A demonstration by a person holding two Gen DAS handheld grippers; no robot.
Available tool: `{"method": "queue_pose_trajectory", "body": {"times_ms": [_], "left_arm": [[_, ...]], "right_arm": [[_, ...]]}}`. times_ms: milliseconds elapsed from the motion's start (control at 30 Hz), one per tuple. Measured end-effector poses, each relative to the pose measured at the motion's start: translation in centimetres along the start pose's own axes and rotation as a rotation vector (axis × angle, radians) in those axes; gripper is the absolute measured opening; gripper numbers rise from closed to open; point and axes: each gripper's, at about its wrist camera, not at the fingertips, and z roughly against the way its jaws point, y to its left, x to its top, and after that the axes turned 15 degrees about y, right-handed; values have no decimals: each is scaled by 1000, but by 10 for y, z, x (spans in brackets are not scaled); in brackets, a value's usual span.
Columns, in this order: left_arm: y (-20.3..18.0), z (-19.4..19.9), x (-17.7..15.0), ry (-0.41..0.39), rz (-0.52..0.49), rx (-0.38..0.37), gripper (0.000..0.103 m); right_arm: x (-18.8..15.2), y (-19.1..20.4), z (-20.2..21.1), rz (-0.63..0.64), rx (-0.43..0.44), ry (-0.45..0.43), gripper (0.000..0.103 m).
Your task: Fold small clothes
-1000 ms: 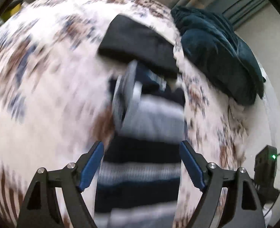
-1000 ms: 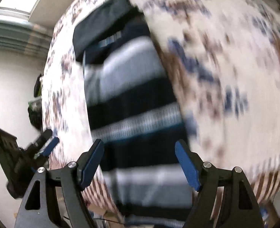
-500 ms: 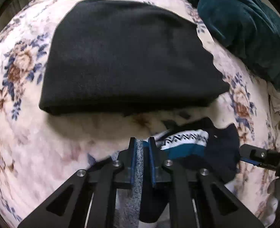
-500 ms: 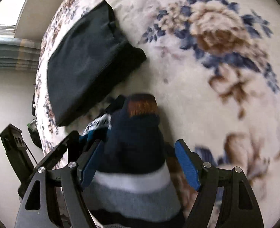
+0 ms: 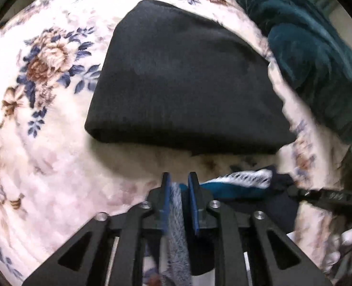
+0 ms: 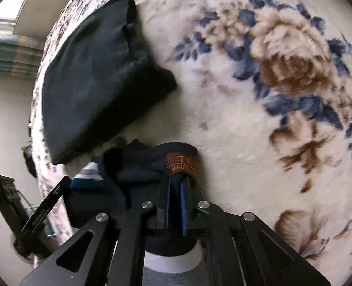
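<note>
Floral blanket (image 5: 44,143) bears folded black garment (image 5: 183,83) ahead.

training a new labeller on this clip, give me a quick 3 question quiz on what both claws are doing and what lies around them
1. True or false: the left claw is closed on grey fabric of the striped garment.
2. What sits just past the right claw on the dark cloth it pinches? A) a brown label B) a button C) a zip
3. Fill in: the folded black garment lies on a ____-patterned blanket.

Key: 1 true; 2 A, the brown label; 3 floral.
</note>
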Motion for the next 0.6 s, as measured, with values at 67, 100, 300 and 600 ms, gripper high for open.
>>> {"method": "queue_pose_trajectory", "body": {"times_ms": [67,100,300,600], "left_arm": [[7,14,-2,-24,45,-81,44],[10,23,-6,-46,61,-115,48],[2,17,-25,-4,40,-132,52],[31,-20,-37,66,122,-24,56]], "right_arm": [[-5,2,11,-2,26,-9,23],[-9,3,17,0,50,-21,31],[-36,8,26,55,83,-30,63],[-41,0,-24,78,-134,55,63]]}}
